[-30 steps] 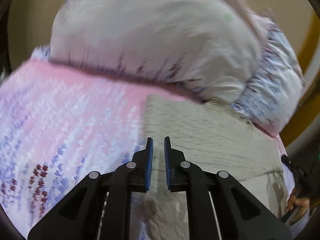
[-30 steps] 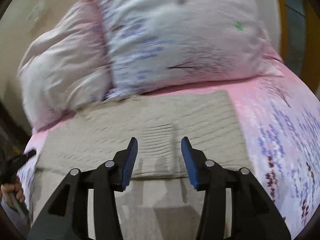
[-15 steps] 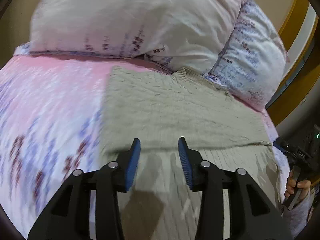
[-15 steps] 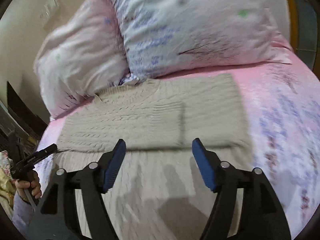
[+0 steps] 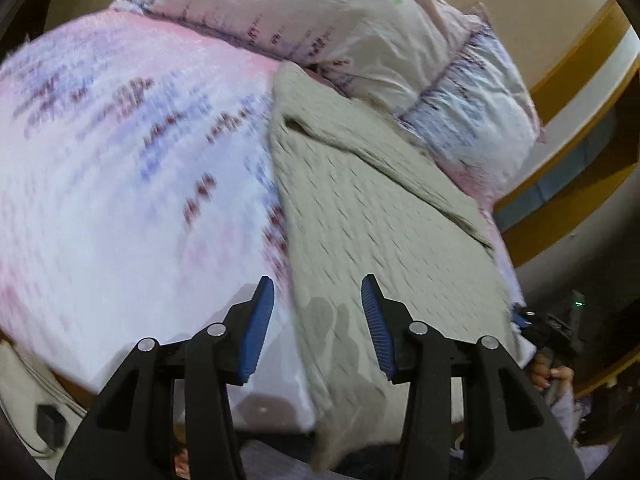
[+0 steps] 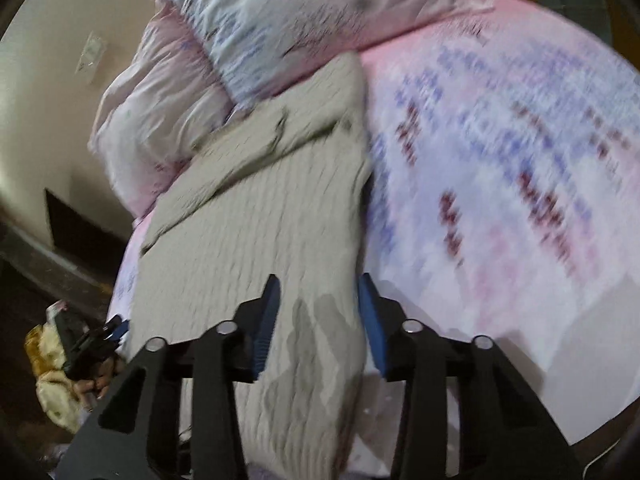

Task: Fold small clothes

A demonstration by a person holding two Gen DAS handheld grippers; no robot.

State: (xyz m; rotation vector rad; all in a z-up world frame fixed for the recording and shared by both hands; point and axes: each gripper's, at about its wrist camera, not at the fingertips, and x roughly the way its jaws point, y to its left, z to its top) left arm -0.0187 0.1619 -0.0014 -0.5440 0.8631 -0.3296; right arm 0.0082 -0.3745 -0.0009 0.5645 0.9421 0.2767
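One beige knit sweater (image 5: 380, 208) shows in the left wrist view, lying on the pink floral bedsheet (image 5: 120, 180) with its top near the two pillows (image 5: 340, 28) and its hem hanging over the near edge of the bed. A sleeve seems already folded across the upper body. The left gripper (image 5: 318, 320) hovers over the sweater's left hem edge, fingers spread wide, holding nothing. The knit looks thick, soft and floppy, so I judge it light but prone to sag and stretch; pinching the hem corners should lift it evenly.

From the right wrist view, the same single sweater (image 6: 260, 220) runs from the pillows (image 6: 260, 20) down to the bed edge. The right gripper (image 6: 318, 316) hangs over the hem's right side, fingers wide apart and empty, one just beyond the fabric's edge. Motion blur hides the stitch detail.
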